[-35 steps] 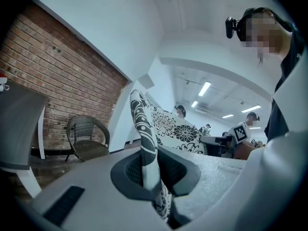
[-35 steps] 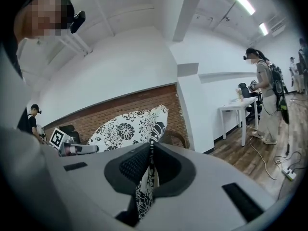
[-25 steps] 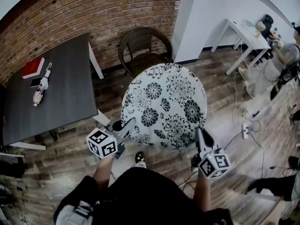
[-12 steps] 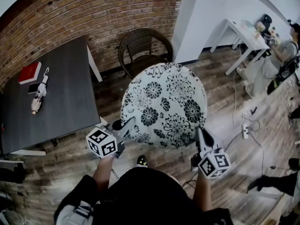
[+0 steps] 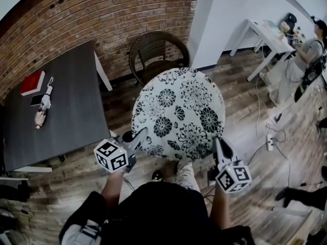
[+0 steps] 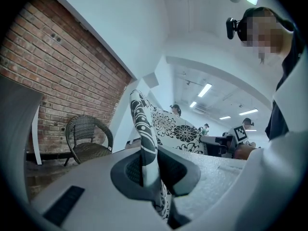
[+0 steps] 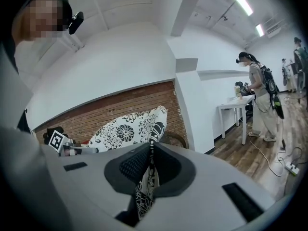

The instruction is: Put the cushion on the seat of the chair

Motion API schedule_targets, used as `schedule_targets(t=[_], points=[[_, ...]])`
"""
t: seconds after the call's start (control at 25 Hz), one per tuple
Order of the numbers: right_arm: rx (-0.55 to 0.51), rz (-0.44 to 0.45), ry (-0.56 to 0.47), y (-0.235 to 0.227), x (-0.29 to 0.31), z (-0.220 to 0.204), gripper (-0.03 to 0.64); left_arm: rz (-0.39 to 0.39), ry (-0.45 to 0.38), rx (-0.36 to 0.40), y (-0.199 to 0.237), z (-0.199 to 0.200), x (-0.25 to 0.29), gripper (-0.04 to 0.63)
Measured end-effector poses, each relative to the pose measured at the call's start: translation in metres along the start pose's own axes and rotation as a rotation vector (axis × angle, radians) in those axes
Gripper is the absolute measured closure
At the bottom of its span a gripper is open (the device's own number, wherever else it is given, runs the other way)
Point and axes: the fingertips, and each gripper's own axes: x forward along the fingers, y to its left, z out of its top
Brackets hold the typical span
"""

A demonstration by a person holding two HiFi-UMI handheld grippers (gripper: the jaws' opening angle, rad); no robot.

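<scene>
While the wooden floor [image 5: 255, 131] fills most of the head view and the brick wall [image 5: 102, 14] runs across its top, the dark table [image 5: 66, 106] stands at the left, close to that wall. Next in size, the cushion [image 5: 179, 111] is round and white with black flowers. It is held up in the air in front of the person with its broad face turned toward the head camera. It hangs between the two grippers and does not rest on any seat. Beyond its far edge stands the wicker chair [image 5: 153, 47], by the brick wall at the corner of the white wall, and its seat is bare. In the left gripper view the chair sits well apart from the cushion. A white table [image 5: 263, 37] stands at the upper right, with a person [image 5: 311, 50] beside it. The left gripper [image 5: 137, 137] is clamped on the cushion's near-left edge, and its own view shows the patterned fabric pinched between both jaws. The right gripper [image 5: 217, 147] grips the near-right edge in the same way, with the cloth squeezed into a thin fold between its jaws. On the dark table's left end lies a red book [image 5: 31, 82], and just beside it a small pale object [image 5: 43, 106] that is too small to identify.
</scene>
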Motion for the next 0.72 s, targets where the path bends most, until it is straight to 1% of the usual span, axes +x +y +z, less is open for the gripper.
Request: schedule_targets(t=[0.12,0.24,0.36,0.56,0.72], points=[[0.005,0.023,-0.006,-0.007,0.009,0.004,0.594,0.025,-0.013,0.006,0.002,0.002,0.002,0.584],[0.0,0.066,-0.018,-0.013,0.02,0.005,0.594,0.06,-0.033,0.019,0.0,-0.001,0.004,0.584],[-0.003,0.112,-0.035,-0.02,0.027,0.001,0.594,0.099,-0.059,0.034,0.0,-0.008,0.004,0.584],[-0.01,0.175,-0.061,-0.035,0.037,-0.01,0.594,0.142,-0.095,0.074,-0.004,-0.02,0.011,0.584],[-0.018,0.214,-0.058,-0.04,0.057,-0.004,0.594,0.182,-0.114,0.072,0.001,-0.016,0.017,0.584]])
